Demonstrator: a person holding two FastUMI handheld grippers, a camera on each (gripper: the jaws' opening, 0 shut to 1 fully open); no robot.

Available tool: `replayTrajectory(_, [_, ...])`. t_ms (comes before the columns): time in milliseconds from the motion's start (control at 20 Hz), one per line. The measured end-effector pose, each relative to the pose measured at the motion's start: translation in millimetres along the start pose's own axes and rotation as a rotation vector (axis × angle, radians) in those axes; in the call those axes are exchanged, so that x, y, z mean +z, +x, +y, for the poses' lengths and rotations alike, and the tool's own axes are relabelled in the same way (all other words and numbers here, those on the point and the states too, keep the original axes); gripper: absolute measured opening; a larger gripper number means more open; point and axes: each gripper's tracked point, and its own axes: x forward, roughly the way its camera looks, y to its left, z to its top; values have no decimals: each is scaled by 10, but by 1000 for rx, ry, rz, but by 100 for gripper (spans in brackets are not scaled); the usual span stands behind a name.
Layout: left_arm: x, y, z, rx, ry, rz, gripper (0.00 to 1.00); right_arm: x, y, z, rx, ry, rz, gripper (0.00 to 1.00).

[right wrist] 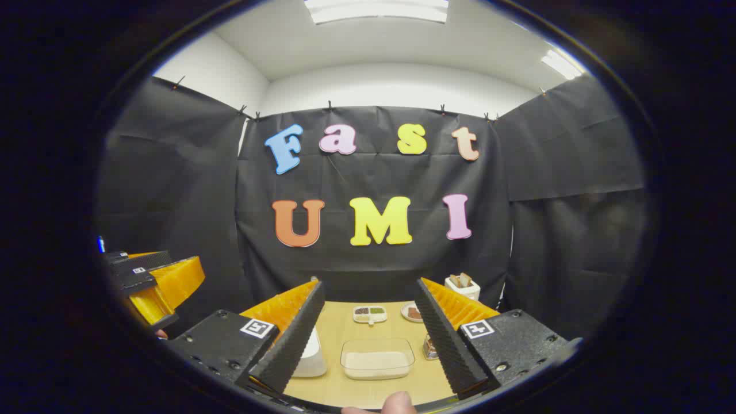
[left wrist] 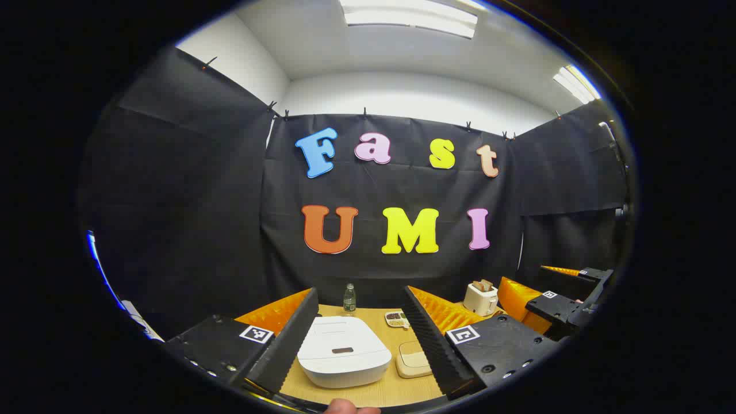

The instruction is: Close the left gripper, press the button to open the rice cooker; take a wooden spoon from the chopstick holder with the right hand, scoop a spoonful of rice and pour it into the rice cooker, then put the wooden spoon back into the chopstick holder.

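The white rice cooker [left wrist: 343,351] sits on the wooden table with its lid down, just ahead of my left gripper [left wrist: 360,299], which is open and holds nothing. In the right gripper view part of the cooker [right wrist: 313,353] shows behind one finger. A clear container of rice [right wrist: 376,357] lies straight ahead of my right gripper [right wrist: 369,286], also open with nothing in it. A small metallic holder [right wrist: 428,347] peeks out beside the right-hand finger, mostly hidden. The right gripper [left wrist: 540,287] hovers off to the cooker's right, the left gripper [right wrist: 158,270] at the far left.
At the back of the table stand a water bottle [left wrist: 349,299], a divided dish of grains [right wrist: 370,313], a small plate [right wrist: 411,312] and a white toaster [right wrist: 462,286]. Black cloth walls close in the booth on three sides. A fingertip [right wrist: 397,402] shows at the bottom edge.
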Motion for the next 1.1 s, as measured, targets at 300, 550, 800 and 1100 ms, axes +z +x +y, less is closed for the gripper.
replayTrajectory(300, [-42, 39, 22, 21, 5, 1, 94, 5, 56, -108, -16, 4, 3, 100])
replayTrajectory(550, [-62, 47, 89, 50, -4, 3, 94, -38, 73, -109, -13, 14, 15, 100])
replayTrajectory(800, [-87, 59, 139, 75, 8, 11, 94, -18, 106, -98, 3, 15, 13, 100])
replayTrajectory(1100, [-143, 56, 150, 98, -3, 18, 94, -88, 155, -131, 16, 20, 29, 100])
